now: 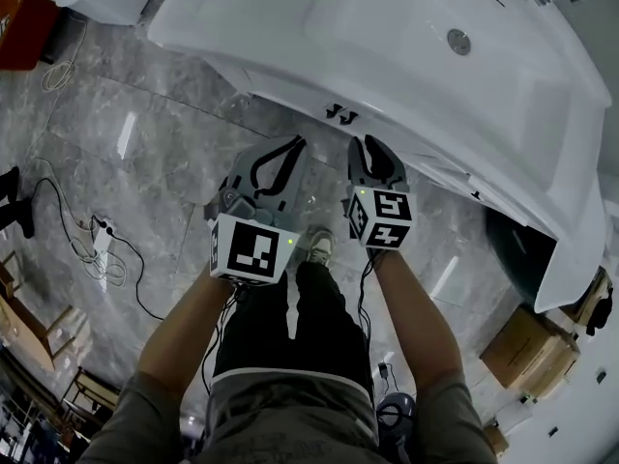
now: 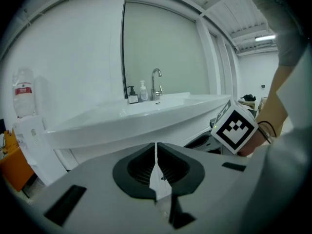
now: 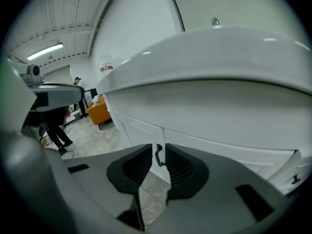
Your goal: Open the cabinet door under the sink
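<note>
A white sink (image 1: 416, 56) tops a white cabinet whose two black door handles (image 1: 340, 114) peek out under the basin's rim. Both grippers hover side by side just short of that rim. My left gripper (image 1: 288, 151) is shut with nothing in it; in the left gripper view it (image 2: 156, 152) points at the sink (image 2: 146, 116) and faucet (image 2: 156, 82). My right gripper (image 1: 372, 145) is open by a narrow gap. In the right gripper view it (image 3: 158, 149) faces the cabinet doors (image 3: 141, 135), and a handle (image 3: 159, 158) shows through the gap, still some way off.
Grey marble floor lies below, with cables (image 1: 102, 249) at the left and a cardboard box (image 1: 527, 346) at the right. Soap bottles (image 2: 138, 92) stand by the faucet. A person (image 3: 56, 126) and an orange seat (image 3: 100, 111) are far off to the left.
</note>
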### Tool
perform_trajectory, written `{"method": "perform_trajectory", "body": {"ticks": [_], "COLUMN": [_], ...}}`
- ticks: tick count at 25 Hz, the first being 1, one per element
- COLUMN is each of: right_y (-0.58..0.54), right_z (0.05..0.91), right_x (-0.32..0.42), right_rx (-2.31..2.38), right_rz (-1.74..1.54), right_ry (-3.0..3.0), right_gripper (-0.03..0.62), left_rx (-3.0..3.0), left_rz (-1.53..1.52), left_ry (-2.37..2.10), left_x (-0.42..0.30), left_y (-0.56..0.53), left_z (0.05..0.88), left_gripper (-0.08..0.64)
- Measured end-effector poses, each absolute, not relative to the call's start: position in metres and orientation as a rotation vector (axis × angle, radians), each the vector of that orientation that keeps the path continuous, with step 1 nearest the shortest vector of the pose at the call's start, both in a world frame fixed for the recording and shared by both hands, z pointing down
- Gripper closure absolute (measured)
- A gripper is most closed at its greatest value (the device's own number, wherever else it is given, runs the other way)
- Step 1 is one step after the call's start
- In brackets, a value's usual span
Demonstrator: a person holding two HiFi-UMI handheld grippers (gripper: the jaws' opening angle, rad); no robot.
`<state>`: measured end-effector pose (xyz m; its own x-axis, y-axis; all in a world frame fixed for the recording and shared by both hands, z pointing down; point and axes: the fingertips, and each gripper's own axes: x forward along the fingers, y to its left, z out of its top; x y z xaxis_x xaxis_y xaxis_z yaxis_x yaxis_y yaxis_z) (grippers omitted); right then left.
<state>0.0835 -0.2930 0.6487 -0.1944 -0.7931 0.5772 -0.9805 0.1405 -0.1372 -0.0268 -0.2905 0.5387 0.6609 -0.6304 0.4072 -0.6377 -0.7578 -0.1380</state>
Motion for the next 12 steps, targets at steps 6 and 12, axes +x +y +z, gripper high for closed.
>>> {"method": "perform_trajectory", "body": {"ticks": [6, 12], "right_y": [-0.304, -0.315], "right_z": [0.707, 0.742], "right_x": [0.089, 0.088], "right_rx": [1.663, 1.633], "right_rz": [0.767, 0.802], "right_ry": [-2.015, -2.021], "right_gripper": [0.514, 0.512], "left_rx": [2.822, 2.818], "left_rz": [0.705, 0.746], "left_ry": [-1.068, -1.064], "left_x": [-0.022, -0.020], "left_y": [-0.294, -0.300], "left_z": [0.576, 0.606], "left_gripper": [0.532, 0.532]}}
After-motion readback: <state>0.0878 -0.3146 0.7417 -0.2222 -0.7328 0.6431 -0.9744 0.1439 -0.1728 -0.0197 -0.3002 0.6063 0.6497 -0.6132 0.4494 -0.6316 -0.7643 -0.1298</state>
